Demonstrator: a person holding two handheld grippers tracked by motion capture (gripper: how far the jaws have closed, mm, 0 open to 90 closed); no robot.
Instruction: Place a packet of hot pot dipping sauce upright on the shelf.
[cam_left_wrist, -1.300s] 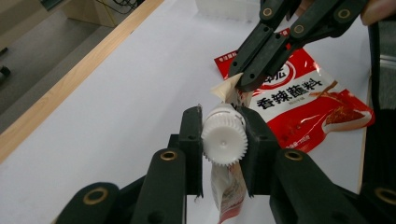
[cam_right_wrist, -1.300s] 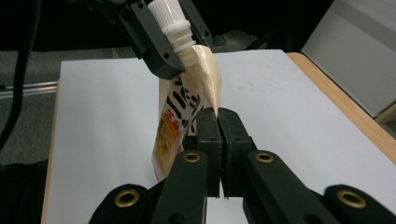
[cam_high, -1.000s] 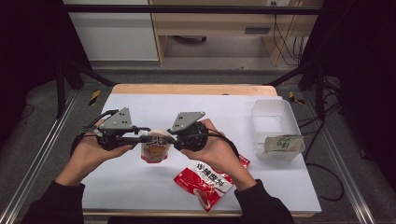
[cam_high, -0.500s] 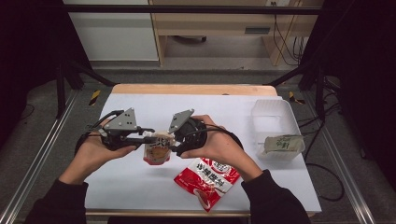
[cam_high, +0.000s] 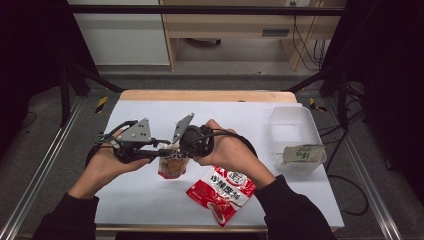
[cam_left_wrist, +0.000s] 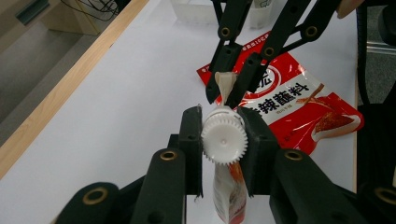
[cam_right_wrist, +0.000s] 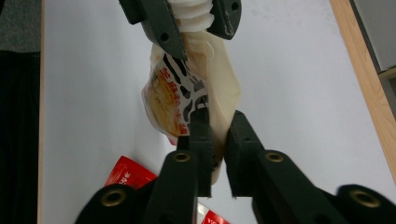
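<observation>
Right gripper (cam_right_wrist: 218, 133) jaws pinched on spouted pouch (cam_right_wrist: 187, 93), left gripper (cam_right_wrist: 196, 14) clamping its white cap (cam_right_wrist: 195, 11), white table (cam_right_wrist: 299, 93)

High view: overhead, facing 12 o'clock across white table (cam_high: 125, 200). Gripper views: close, facing each other, sharing the white-capped spouted sauce pouch (cam_left_wrist: 226, 186) and red printed seasoning packet (cam_right_wrist: 126, 177).

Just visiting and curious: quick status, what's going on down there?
Left gripper clamps spout pouch by its cap. Right gripper just closed on pouch edge. Red packet lies beside.
</observation>
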